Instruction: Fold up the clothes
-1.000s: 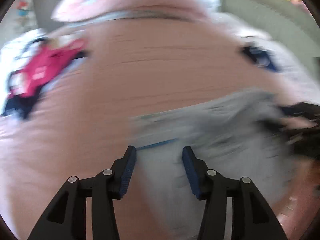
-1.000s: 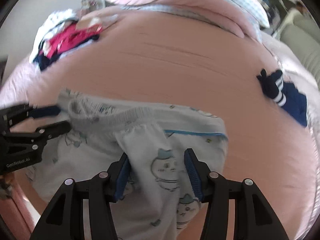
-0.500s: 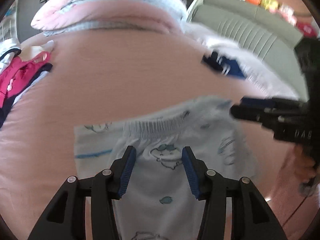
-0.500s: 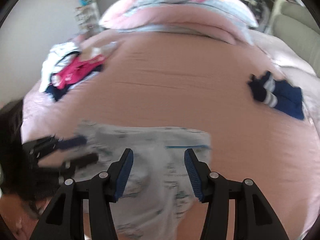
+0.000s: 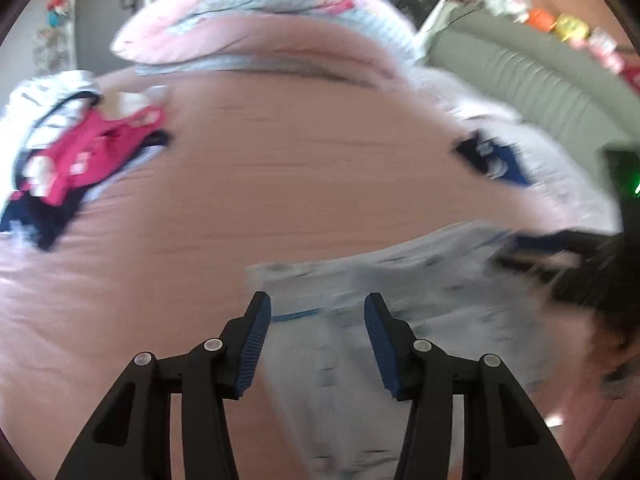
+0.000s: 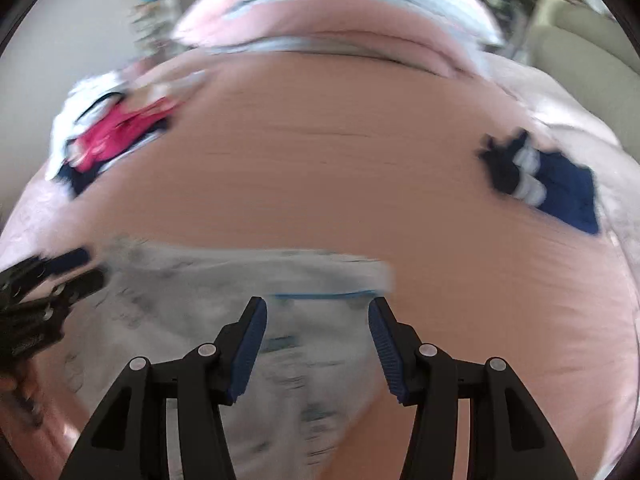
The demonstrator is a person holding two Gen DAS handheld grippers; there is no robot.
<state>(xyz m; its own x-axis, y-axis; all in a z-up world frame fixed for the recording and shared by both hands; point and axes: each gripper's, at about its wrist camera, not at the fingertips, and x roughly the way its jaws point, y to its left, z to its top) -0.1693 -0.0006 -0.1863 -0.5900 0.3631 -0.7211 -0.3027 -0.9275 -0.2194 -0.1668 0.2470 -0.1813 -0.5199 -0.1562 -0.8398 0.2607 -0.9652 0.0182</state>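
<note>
Left wrist only — grey sofa point(image 5: 532, 76)

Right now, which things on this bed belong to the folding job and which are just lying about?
In the job:
- white printed pyjama trousers
- left gripper, jaws open
- right gripper, jaws open

Lying about:
- heap of pink, white and navy clothes
- navy striped garment
- pink pillow
- pink bedsheet

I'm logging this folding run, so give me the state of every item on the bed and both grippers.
Printed pyjama pants: spread on the bed, not fully folded.
Navy garment: bunched, lying apart.
Clothes pile: heaped, unfolded.
Pillow: at the bed's head.
Left gripper: open, holding nothing.
Right gripper: open, holding nothing.
</note>
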